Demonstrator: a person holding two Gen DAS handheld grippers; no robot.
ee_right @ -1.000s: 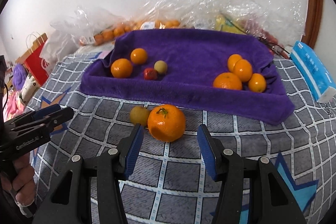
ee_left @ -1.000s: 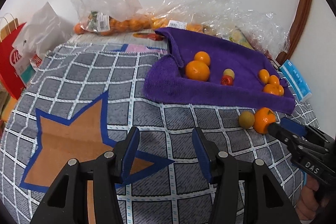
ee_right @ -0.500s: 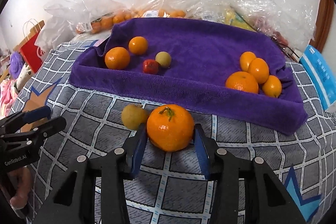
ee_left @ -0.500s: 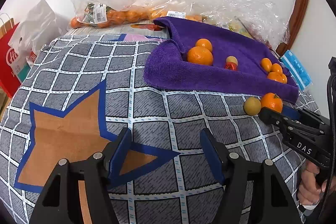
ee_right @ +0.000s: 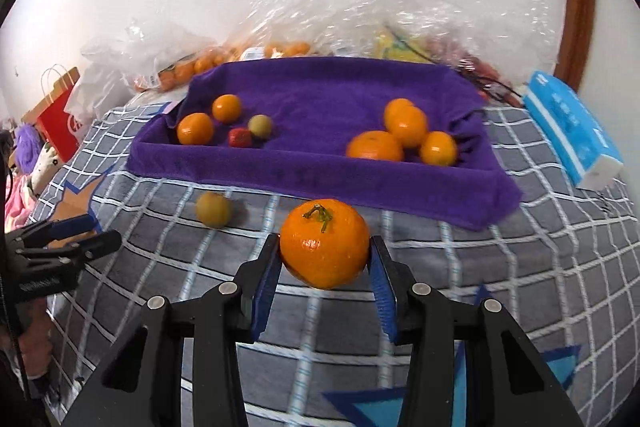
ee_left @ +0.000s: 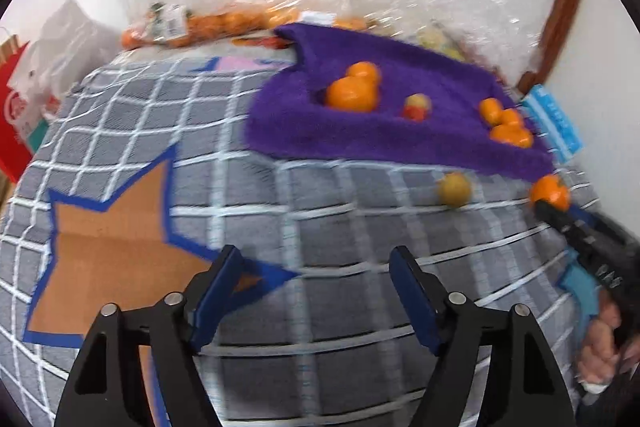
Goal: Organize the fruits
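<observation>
Grey checked bedcover below a white wall, my right tongs clamped on a stemmed orange mandarin by the purple towel-lined tray, my left tongs opening, empty, over the bedcover's orange star.

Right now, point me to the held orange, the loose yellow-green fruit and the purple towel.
held orange [ee_right: 324, 251]: right wrist view, front of its skin.
yellow-green fruit [ee_right: 214, 209]: right wrist view, middle, on the checked cloth.
purple towel [ee_right: 320, 183]: right wrist view, near rim.
</observation>
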